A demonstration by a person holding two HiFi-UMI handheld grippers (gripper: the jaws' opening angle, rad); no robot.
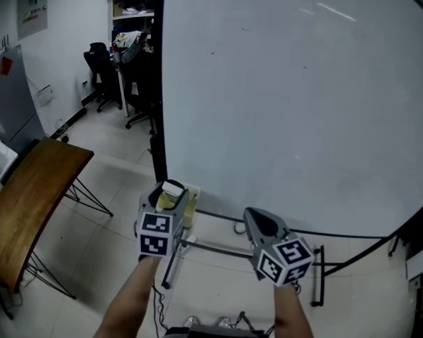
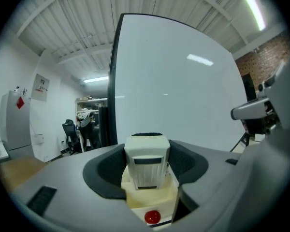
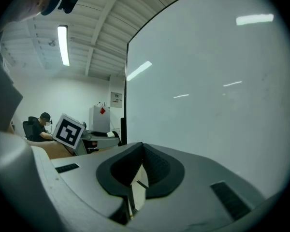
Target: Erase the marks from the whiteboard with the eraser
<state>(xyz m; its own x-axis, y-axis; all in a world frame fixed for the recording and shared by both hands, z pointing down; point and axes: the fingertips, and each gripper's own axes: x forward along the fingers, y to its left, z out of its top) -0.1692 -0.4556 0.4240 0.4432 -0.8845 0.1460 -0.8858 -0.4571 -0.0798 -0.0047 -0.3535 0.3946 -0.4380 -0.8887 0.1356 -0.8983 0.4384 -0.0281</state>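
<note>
**Eraser in the gripper, not yet on the board**

Head view: the whiteboard (image 1: 303, 104) fills most of the picture. Its surface looks almost clean, with only a few faint specks towards the upper left. The left gripper (image 1: 173, 191) sits at the board's lower left corner, just off the frame, and carries the eraser (image 1: 168, 201). The right gripper (image 1: 252, 218) hangs below the board's bottom edge, apart from it. A wooden table (image 1: 28, 196) stands off to the left.

Left gripper view: the eraser (image 2: 146, 161), a pale block on a cream base, is clamped between the two dark pads and points at the board's left edge (image 2: 117, 81). It does not appear to touch the surface.

Right gripper view: the right gripper (image 3: 141, 166) has its jaws pressed together with nothing between them. The board (image 3: 212, 91) rises beside it.

The step in hand seems to be bringing the eraser up to the board. Next, the left gripper would need to lay the eraser's wiping face flat on the surface near the specks and sweep across with steady pressure.
</note>
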